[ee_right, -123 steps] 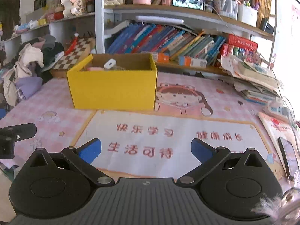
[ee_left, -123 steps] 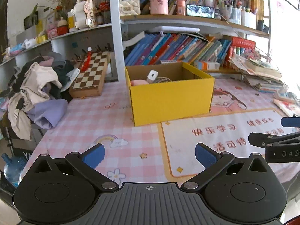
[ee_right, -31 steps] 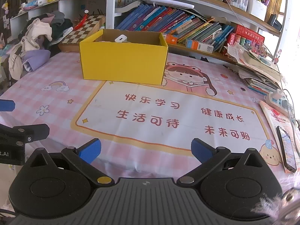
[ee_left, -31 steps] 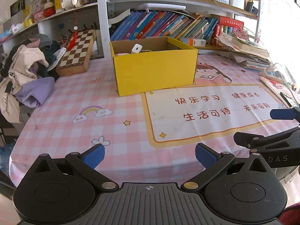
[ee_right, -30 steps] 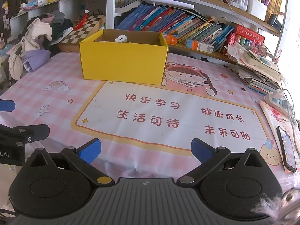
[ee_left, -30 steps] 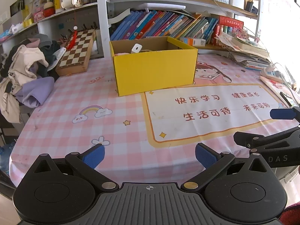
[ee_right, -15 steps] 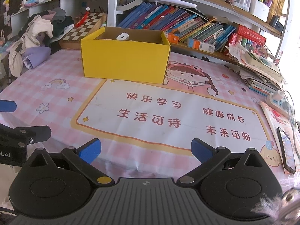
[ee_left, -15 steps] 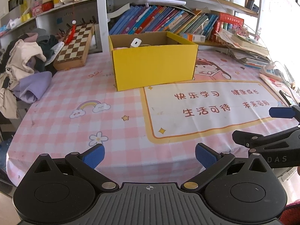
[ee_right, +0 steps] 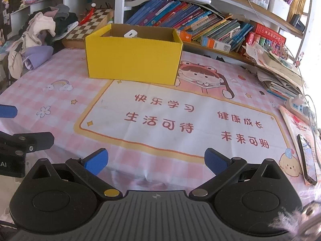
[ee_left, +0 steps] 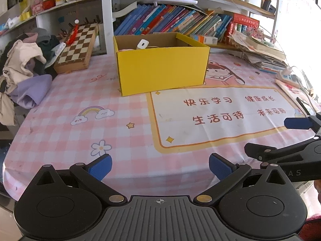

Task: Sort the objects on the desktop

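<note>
A yellow cardboard box [ee_left: 162, 71] stands at the back of the pink checked table; it also shows in the right wrist view [ee_right: 133, 60]. A white charger [ee_left: 142, 44] and something pink lie inside it. My left gripper [ee_left: 159, 165] is open and empty, held near the table's front edge. My right gripper [ee_right: 155, 160] is open and empty too, at the front edge to the right of the left one. Each gripper shows at the side of the other's view.
A chessboard [ee_left: 77, 48] and a heap of clothes [ee_left: 22, 68] lie at the back left. Books and papers [ee_right: 278, 74] pile up at the right. A power strip [ee_right: 301, 105], a booklet and a phone [ee_right: 307, 158] lie at the right edge. Shelves rise behind.
Both grippers have drawn back from the yellow box toward the table's front edge. Both stay open and empty.
</note>
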